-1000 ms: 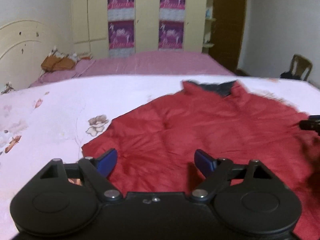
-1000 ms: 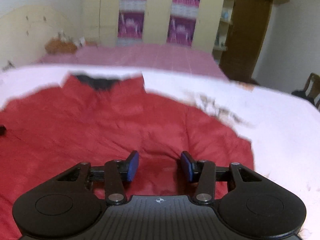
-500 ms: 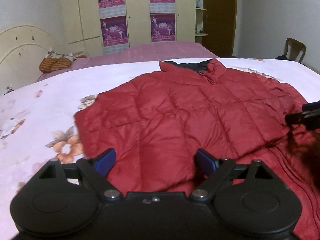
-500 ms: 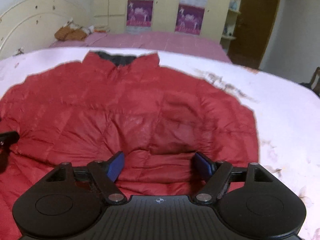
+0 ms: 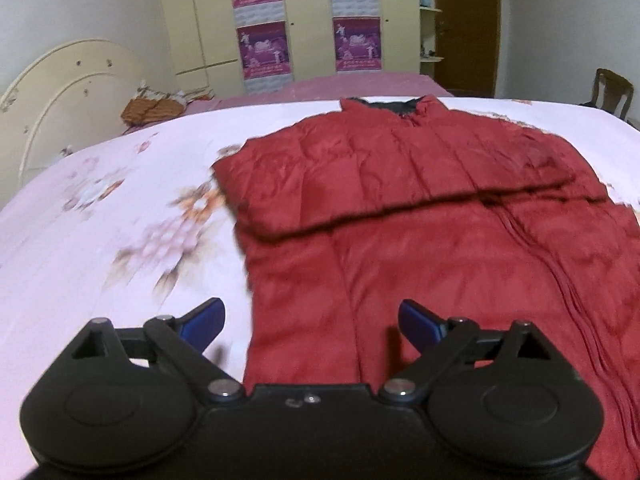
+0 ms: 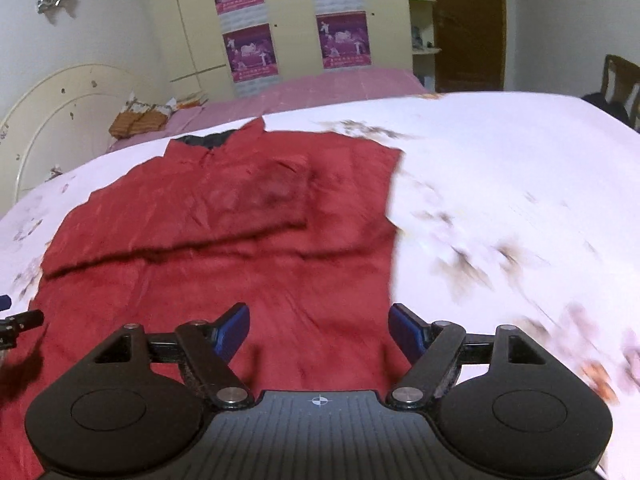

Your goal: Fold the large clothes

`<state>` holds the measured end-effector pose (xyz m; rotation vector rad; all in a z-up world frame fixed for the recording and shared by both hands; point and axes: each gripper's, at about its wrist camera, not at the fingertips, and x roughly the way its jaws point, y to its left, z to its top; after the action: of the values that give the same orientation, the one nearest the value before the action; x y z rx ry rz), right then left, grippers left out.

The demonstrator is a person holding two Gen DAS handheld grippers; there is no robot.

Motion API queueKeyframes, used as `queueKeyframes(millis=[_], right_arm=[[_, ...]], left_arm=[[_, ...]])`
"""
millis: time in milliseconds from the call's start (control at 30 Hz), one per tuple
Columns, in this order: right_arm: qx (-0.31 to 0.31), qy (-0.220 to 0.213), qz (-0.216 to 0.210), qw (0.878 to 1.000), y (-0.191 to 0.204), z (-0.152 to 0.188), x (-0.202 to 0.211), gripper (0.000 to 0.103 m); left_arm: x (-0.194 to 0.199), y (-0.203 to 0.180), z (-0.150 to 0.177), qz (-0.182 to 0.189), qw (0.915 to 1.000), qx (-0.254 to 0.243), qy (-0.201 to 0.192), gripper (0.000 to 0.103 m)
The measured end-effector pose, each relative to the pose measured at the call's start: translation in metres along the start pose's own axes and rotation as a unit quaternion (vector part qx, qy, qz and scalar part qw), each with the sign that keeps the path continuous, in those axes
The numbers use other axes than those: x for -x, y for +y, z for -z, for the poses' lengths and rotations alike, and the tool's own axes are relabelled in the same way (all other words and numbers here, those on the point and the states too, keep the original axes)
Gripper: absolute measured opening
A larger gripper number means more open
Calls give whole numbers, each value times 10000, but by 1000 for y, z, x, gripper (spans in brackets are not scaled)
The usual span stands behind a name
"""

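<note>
A large red quilted jacket [image 5: 420,216] lies flat on the floral bed sheet [image 5: 100,220], dark collar at the far end. A folded layer of it lies across the upper part, its edge running across the middle. It also shows in the right wrist view [image 6: 240,248]. My left gripper [image 5: 310,322] is open and empty above the jacket's near left edge. My right gripper [image 6: 320,326] is open and empty above the jacket's near right edge. The left gripper's tip shows at the left edge of the right wrist view [image 6: 20,320].
The sheet [image 6: 500,200] spreads wide to both sides of the jacket. Beyond it lies a pink bed [image 5: 320,88] with an orange bundle [image 5: 152,106], a cream headboard [image 5: 72,92], a wardrobe with posters [image 5: 304,20], a brown door [image 5: 466,24] and a chair [image 5: 610,90].
Both grippers have pulled back toward me and higher, away from the jacket. The right gripper's jaws have opened wide. The jacket's folded layer now lies released across its upper part.
</note>
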<state>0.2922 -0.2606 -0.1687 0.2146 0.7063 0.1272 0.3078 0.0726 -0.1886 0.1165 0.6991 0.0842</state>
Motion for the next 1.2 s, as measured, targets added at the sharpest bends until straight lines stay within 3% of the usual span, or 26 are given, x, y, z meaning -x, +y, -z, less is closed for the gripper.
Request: queueKeyframes(millis=[267, 433, 533, 700, 767, 833, 900, 933, 1000, 1033, 1100, 1133, 1200], right_arm=[[-609, 387, -296, 9970, -55, 57, 60, 76], [-1325, 693, -796, 9856, -85, 91, 83, 76], [-1615, 738, -1180, 9770, -94, 106, 96, 76], [-1942, 727, -1693, 9635, -106, 114, 105, 76], [-2142, 683, -1891, 9559, -112, 115, 100, 75], [-2297, 668, -2122, 9475, -116, 114, 94, 75], [-2352, 884, -2330, 9395, -116, 114, 84, 39], [-2322, 968, -2319, 9397, -115, 115, 81, 35], [-2246, 995, -2465, 9375, -115, 115, 81, 8], [-2241, 900, -2556, 9361, -116, 114, 84, 8], [-2277, 649, -2688, 9337, -120, 117, 96, 7], [-2310, 694, -2621, 9344, -123, 119, 95, 7], [-2115, 968, -2347, 9438, -120, 120, 85, 7]], left_arm=[[55, 20, 64, -169, 9980, 528, 296, 90], [82, 47, 104, 367, 9891, 1359, 441, 84], [98, 56, 116, 602, 9839, 1630, 411, 73], [95, 67, 120, 1353, 9673, 2095, 463, 66], [83, 71, 119, 1824, 9512, 2424, 566, 61], [74, 70, 117, 2069, 9429, 2541, 595, 56], [70, 71, 116, 2174, 9380, 2613, 683, 37], [69, 70, 118, 2203, 9371, 2598, 761, 9], [77, 71, 122, 2296, 9326, 2731, 553, 6], [85, 72, 123, 2313, 9312, 2796, 344, 5], [90, 71, 128, 2074, 9369, 2794, 347, 6], [87, 67, 129, 1958, 9420, 2682, 479, 6], [83, 59, 128, 1866, 9444, 2643, 583, 5]])
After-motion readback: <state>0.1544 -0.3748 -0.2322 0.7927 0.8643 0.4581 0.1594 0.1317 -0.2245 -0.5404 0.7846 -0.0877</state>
